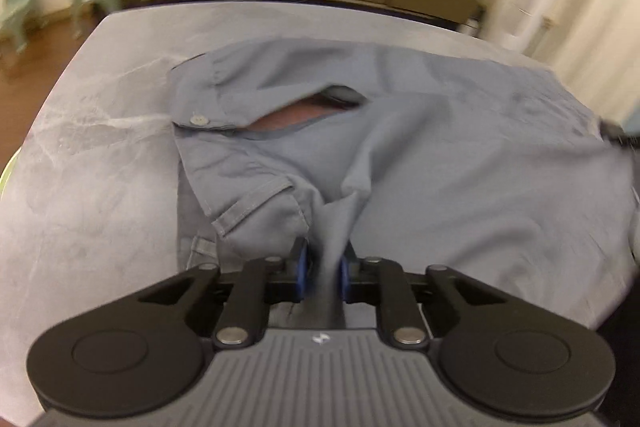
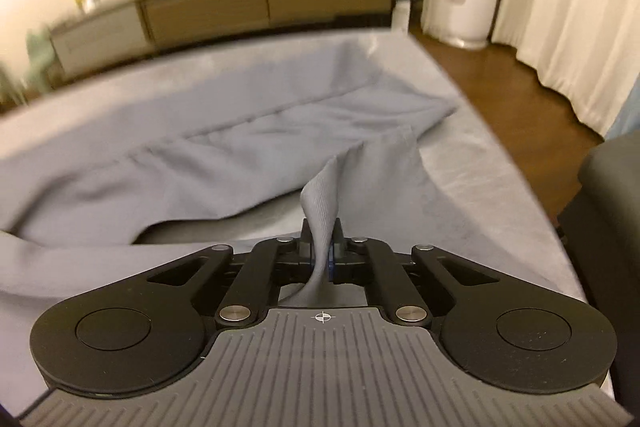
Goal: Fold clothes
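Blue-grey trousers (image 1: 420, 147) lying spread on grey surface (image 1: 100, 155); we are pinching them at two spots. Left hand-held gripper (image 1: 324, 267) clamping gathered fold near pocket, blue pads (image 1: 303, 269) pressing cloth. Right hand-held gripper (image 2: 320, 251) clamping raised ribbed peak of fabric. Left view alone showing waistband button (image 1: 197, 119) and open fly; right view alone showing trouser leg (image 2: 280, 115) reaching toward far edge, wooden floor (image 2: 500, 87), white curtains (image 2: 580, 7).

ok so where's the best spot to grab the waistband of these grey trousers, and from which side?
Grip the trousers at the waistband's buttoned corner, coming from the left over the bare table. That edge lies flat, thick and exposed; the left hand-held gripper is already shut on fabric nearer you.
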Action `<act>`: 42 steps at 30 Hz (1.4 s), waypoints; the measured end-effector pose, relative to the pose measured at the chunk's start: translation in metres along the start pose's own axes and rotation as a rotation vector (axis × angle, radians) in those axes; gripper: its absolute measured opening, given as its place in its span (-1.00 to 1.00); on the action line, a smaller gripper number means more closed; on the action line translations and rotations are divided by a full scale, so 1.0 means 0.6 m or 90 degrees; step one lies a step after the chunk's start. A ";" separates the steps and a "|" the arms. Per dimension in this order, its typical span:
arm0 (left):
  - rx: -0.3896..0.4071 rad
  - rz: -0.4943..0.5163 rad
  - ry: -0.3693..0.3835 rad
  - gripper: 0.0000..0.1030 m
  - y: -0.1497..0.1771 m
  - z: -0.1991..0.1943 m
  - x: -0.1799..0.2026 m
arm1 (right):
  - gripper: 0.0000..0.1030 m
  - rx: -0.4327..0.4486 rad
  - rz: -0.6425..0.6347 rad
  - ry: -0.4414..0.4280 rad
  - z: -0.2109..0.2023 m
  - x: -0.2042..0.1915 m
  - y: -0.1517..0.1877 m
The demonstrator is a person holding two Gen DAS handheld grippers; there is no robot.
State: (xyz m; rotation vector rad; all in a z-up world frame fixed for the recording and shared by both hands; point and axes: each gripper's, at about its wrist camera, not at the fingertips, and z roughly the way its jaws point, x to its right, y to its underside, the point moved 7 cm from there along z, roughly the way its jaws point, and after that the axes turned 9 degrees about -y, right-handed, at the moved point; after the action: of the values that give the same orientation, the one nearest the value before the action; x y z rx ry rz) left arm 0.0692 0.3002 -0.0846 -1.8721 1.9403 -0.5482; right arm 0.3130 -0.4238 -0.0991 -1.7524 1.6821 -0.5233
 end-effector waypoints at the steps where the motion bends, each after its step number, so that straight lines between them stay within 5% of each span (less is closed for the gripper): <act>1: -0.011 0.035 0.005 -0.73 0.020 -0.009 0.011 | -0.94 -0.008 -0.009 0.004 -0.014 0.009 0.014; 4: -0.031 0.110 0.007 -0.65 0.055 -0.023 0.033 | -0.76 -0.093 -0.030 0.035 0.002 0.039 0.068; 6: -0.022 0.110 0.008 -0.52 0.048 -0.037 0.029 | -0.10 -0.122 -0.032 0.053 0.006 0.056 0.086; 7: -0.005 0.104 0.010 -0.46 0.039 -0.052 0.018 | -0.02 -0.094 -0.026 0.058 -0.012 0.060 0.075; 9: 0.043 0.082 0.010 0.07 0.015 -0.087 -0.011 | 0.30 -0.049 -0.016 0.065 -0.037 0.063 0.043; 11: 0.096 0.035 0.004 0.36 -0.016 -0.116 -0.052 | 0.51 -0.009 -0.008 0.069 -0.055 0.063 0.006; 14: 0.123 -0.078 -0.023 0.49 -0.074 -0.104 -0.115 | 0.59 0.050 0.003 0.075 -0.082 0.063 -0.051; 17: 0.067 -0.159 -0.056 0.62 -0.123 -0.002 -0.141 | 0.67 0.055 -0.006 0.061 -0.047 0.047 -0.100; 22: -0.042 -0.209 -0.081 0.61 -0.157 0.165 -0.139 | 0.77 0.034 -0.023 0.033 0.080 0.027 -0.174; 25: -0.045 -0.220 -0.056 0.62 -0.171 0.196 -0.125 | 0.81 0.036 -0.037 0.067 0.152 0.053 -0.225; 30: -0.032 -0.247 -0.030 0.73 -0.177 0.207 -0.111 | 0.86 0.025 -0.020 0.047 0.263 0.084 -0.285; 35: -0.031 -0.241 -0.033 0.71 -0.192 0.225 -0.090 | 0.89 -0.006 -0.018 0.027 0.370 0.088 -0.301; 37: -0.031 -0.221 -0.060 0.33 -0.197 0.232 -0.081 | 0.89 -0.020 -0.020 0.021 0.413 0.088 -0.305; 39: -0.026 -0.208 -0.083 -0.31 -0.203 0.240 -0.077 | 0.66 -0.031 -0.027 0.013 0.444 0.085 -0.302; 40: -0.021 -0.201 -0.088 -0.43 -0.208 0.241 -0.076 | 0.59 -0.017 -0.027 0.012 0.444 0.086 -0.304; 41: -0.016 -0.193 -0.093 -0.67 -0.213 0.243 -0.073 | 0.23 -0.008 -0.028 0.009 0.442 0.084 -0.306; 42: -0.008 -0.189 -0.097 -0.82 -0.220 0.242 -0.071 | -0.66 -0.008 -0.030 -0.001 0.439 0.080 -0.308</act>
State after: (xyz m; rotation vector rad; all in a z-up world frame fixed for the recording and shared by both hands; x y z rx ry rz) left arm 0.2594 0.3371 -0.1376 -2.1591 1.5853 -0.4627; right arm 0.6313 -0.4305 -0.1672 -1.8048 1.6499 -0.5337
